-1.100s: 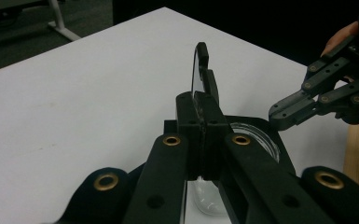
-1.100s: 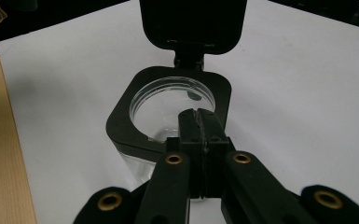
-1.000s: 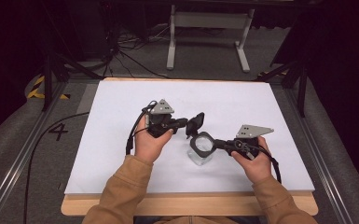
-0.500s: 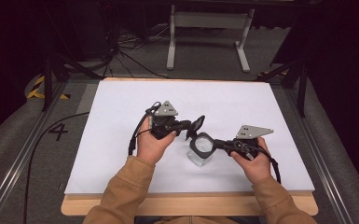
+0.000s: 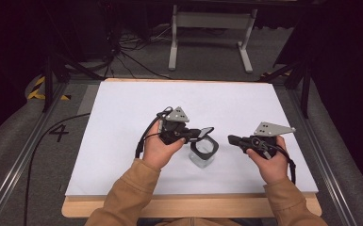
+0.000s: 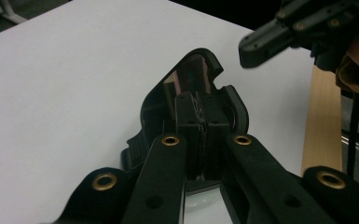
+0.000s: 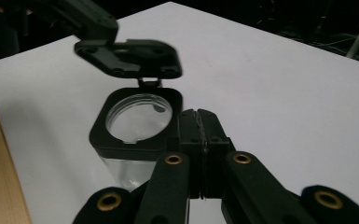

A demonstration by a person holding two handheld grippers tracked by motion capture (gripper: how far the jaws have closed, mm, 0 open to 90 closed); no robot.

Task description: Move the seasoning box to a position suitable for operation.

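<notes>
Overhead, white table top [image 5: 122, 122], dark room

From my left gripper view, the closed left gripper [image 6: 204, 122] covers most of the container's hinged lid [image 6: 191, 79], so I cannot tell whether the pads touch it. The container body [image 6: 203, 200] is cut off at the near edge. The right gripper [image 6: 261, 44] runs off the far right corner. In my right gripper view, the container base [image 7: 121, 172] sits behind the jaws. The high view shows the container [image 5: 202, 149] too small for detail.
</notes>
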